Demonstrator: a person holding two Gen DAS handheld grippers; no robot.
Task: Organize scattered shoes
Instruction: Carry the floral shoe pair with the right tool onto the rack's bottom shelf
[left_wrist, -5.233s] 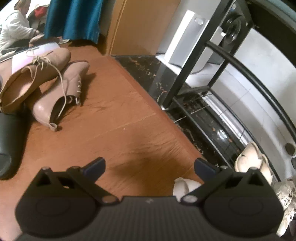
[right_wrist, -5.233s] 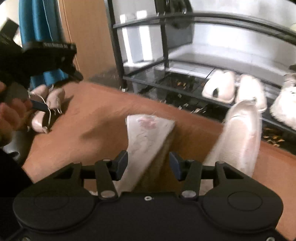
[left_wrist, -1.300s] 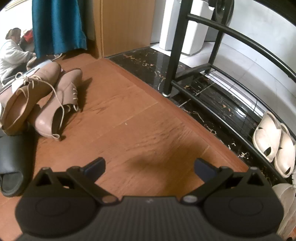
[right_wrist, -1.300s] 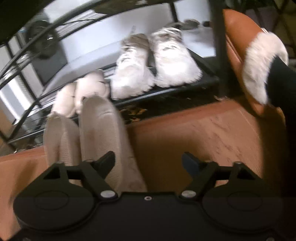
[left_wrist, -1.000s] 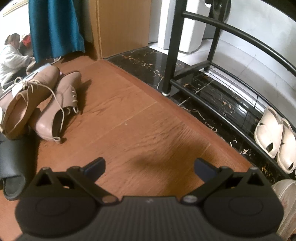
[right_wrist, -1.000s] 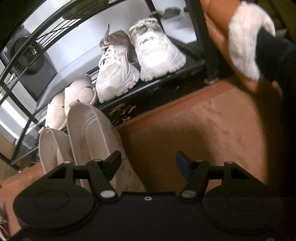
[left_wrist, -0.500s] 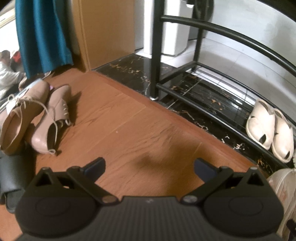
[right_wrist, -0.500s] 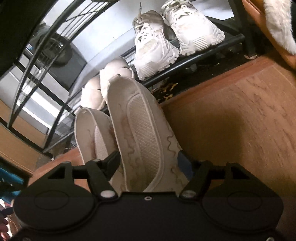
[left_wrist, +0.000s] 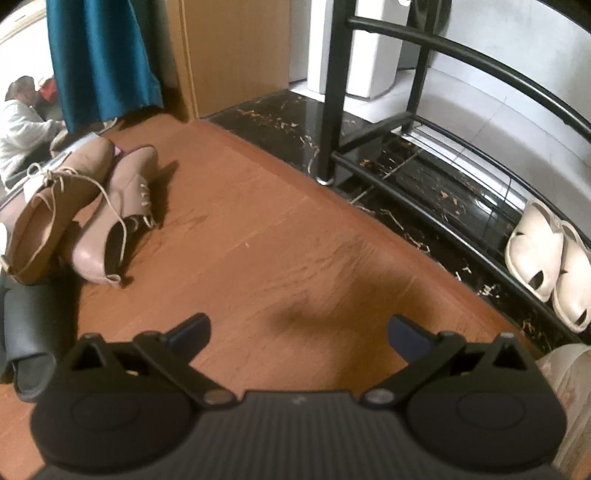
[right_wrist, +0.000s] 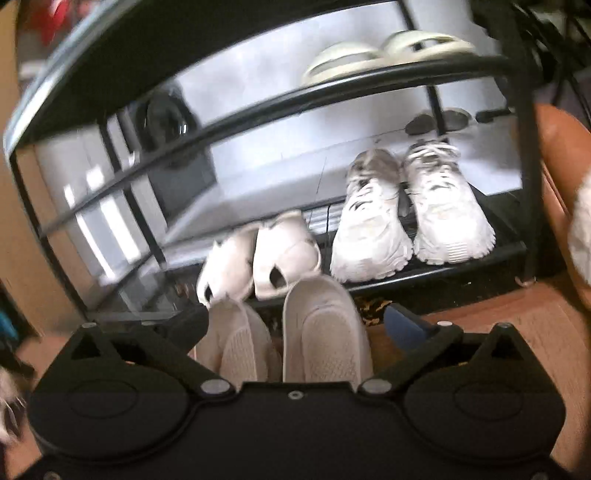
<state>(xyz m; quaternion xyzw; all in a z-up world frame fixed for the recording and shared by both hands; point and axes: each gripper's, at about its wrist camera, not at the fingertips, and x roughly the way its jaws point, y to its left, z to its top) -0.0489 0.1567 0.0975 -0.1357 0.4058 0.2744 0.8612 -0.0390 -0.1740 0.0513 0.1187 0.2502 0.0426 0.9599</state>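
Wooden floor (left_wrist: 258, 236) lies bare beneath the released left claw (left_wrist: 299, 328); the right claw (right_wrist: 295, 321) (spread wide) straddles two pale shoes (right_wrist: 321, 332) before the rack (right_wrist: 461, 258) holding sneakers (right_wrist: 406, 218) and sandals (right_wrist: 258, 254).

The floor (left_wrist: 258, 236) looks like reddish wood planks with a visible grain and a dull sheen, edged by a strip of glossy black stone (left_wrist: 280, 114) flecked with gold. The shoe rack (right_wrist: 295, 92) is smooth black-painted metal tubing. The 2 lace-up shoes (left_wrist: 122, 206) look like matt tan leather with pale cord laces. The sandals (right_wrist: 258, 258) seem smooth cream moulded plastic or foam. The sneakers (right_wrist: 406, 218) show white mesh and chunky ridged rubber soles. The 2 pale slip-ons (right_wrist: 325, 332) have a woven knit upper. The curtain (left_wrist: 99, 59) is teal cloth.
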